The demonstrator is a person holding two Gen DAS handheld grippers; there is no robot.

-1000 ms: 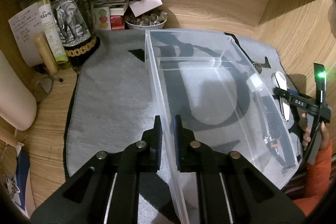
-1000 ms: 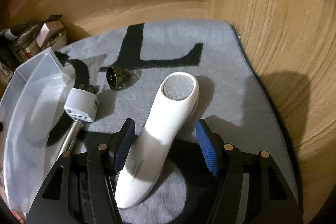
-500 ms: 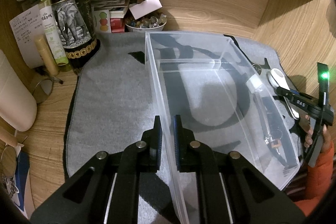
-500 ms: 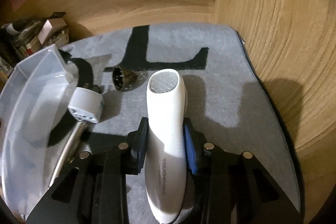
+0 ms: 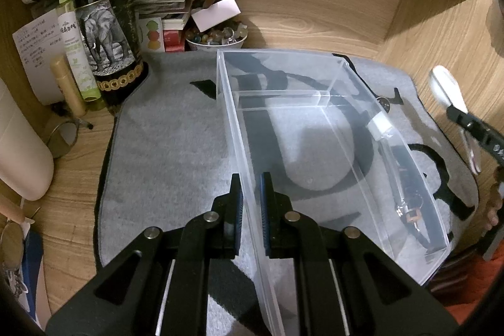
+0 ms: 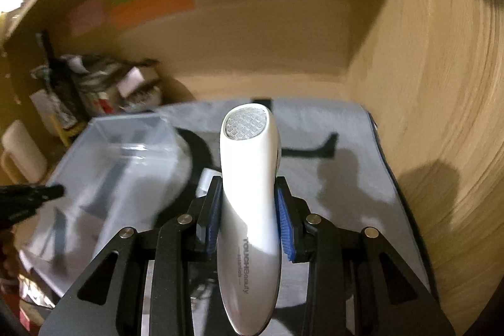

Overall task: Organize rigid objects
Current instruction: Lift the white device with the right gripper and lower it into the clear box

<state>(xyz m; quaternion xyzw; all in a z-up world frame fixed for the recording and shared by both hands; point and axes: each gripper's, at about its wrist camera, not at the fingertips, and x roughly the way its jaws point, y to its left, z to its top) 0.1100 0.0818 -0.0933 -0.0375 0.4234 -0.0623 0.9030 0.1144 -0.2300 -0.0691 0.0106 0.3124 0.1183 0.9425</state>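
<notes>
A clear plastic box (image 5: 315, 128) stands on the grey mat (image 5: 173, 147). My left gripper (image 5: 250, 203) is shut on the box's left wall and holds it still. In the right wrist view my right gripper (image 6: 249, 181) is shut on a white handheld device (image 6: 249, 153), which is lifted off the mat with its mesh head pointing forward. The device (image 5: 447, 90) and the right gripper (image 5: 466, 115) also show at the right edge of the left wrist view. The box (image 6: 110, 153) lies to the left of the device, and the left gripper's tip (image 6: 47, 192) reaches in from the left edge.
A white plug adapter on a metal handle (image 5: 381, 123) and a small dark cone (image 5: 382, 104) lie on the mat just right of the box. A wine bottle (image 5: 104, 21), a green spray bottle (image 5: 74, 46), a bead bowl (image 5: 217, 37) and stacked papers crowd the back left. Wooden walls close in behind and on the right.
My right gripper closed on the white device and raised it off the mat, and its view tipped upward. The left gripper and the box stayed where they were.
</notes>
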